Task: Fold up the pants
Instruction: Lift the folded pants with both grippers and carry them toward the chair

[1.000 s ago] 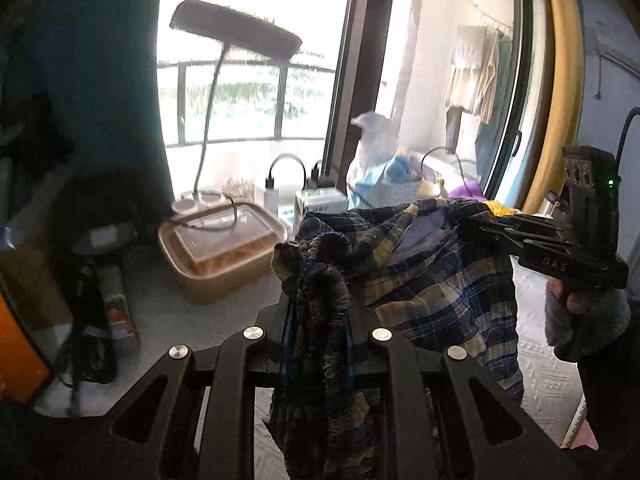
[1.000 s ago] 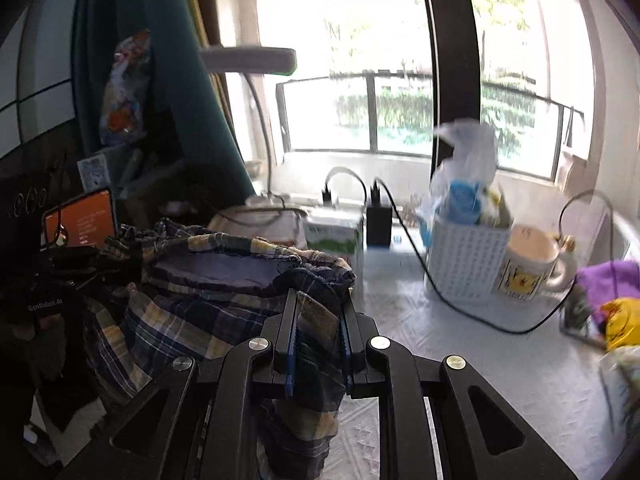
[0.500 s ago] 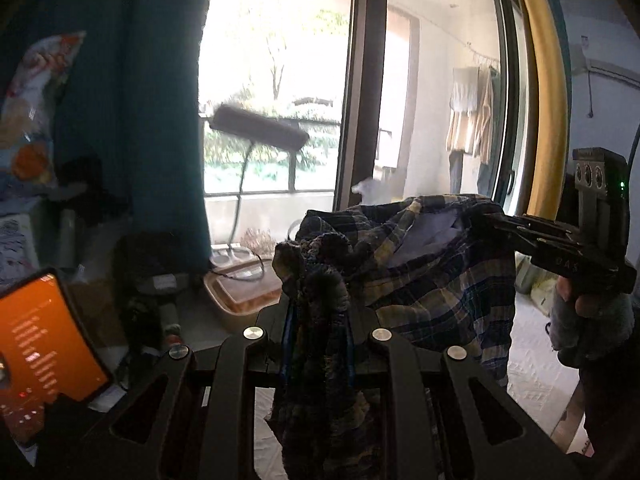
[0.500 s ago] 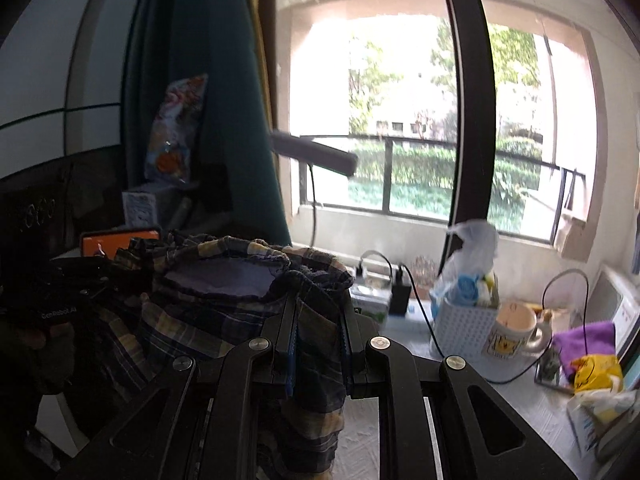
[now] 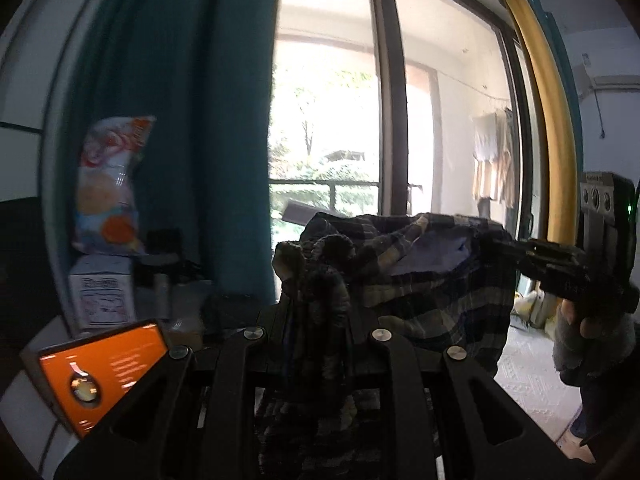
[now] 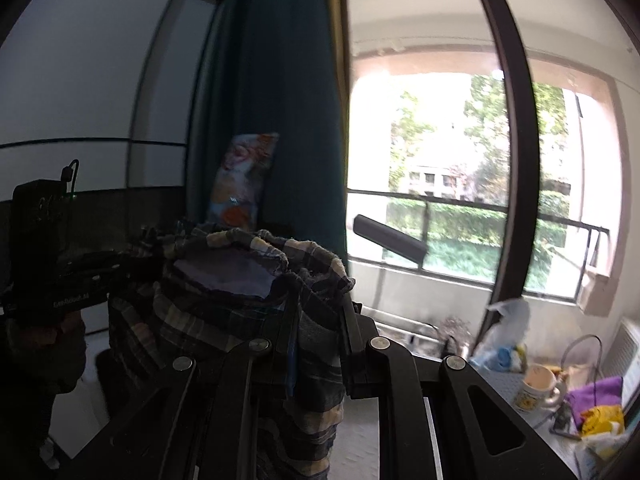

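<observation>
Pants (image 5: 420,276) in dark plaid hang stretched between my left tongs (image 5: 316,304) and right tongs (image 6: 316,320), each clamped on a bunched end of the waistband.

The dark blue and cream plaid cotton pants (image 5: 432,280) are hanging in mid-air, waistband stretched open showing a pale lilac lining, bunched at both ends, legs drooping down near the cameras.
</observation>
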`<state>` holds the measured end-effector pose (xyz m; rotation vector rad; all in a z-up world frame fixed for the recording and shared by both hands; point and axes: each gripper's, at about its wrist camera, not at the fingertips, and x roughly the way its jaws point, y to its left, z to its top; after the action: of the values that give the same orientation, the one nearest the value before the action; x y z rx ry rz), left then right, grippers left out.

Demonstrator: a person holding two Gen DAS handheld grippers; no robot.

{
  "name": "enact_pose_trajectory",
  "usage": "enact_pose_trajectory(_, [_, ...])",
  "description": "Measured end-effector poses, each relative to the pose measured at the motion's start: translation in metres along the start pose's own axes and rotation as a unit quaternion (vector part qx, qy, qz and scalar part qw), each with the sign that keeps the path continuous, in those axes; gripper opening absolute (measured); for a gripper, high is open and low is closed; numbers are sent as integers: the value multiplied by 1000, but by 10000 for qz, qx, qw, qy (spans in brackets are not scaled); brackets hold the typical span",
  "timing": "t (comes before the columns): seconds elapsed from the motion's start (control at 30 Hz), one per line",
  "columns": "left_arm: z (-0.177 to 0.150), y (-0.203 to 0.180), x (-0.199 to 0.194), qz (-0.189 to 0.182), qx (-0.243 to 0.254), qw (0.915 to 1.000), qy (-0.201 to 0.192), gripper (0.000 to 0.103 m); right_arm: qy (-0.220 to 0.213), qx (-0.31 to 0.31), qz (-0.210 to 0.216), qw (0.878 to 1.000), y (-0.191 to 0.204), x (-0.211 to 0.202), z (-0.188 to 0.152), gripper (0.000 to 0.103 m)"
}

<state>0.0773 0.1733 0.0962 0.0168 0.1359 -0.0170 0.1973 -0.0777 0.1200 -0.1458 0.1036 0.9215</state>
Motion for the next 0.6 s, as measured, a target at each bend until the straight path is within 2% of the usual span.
enact_pose_trajectory(0.13, [-2, 12, -22, 194, 96, 9998, 18, 18, -31, -64, 319, 9995, 24, 5, 2, 17])
enact_pose_trajectory(0.3, [-24, 40, -19, 280, -122, 9985, 455, 18, 211, 314, 845, 9957, 36, 30, -12, 17])
enact_pose_trajectory(0.43, [-57, 62, 4, 417, -363, 9940, 948, 18, 655, 576, 931, 9918, 38, 64, -36, 17])
enact_pose_trajectory(0.53, [-81, 75, 23, 593, -505, 9874, 1378, 18, 969, 670, 920, 9888, 38, 87, -53, 17])
enact_pose_trajectory(0.6, [-90, 80, 33, 612, -559, 9849, 1523, 18, 1123, 744, 902, 9868, 37, 102, -63, 17])
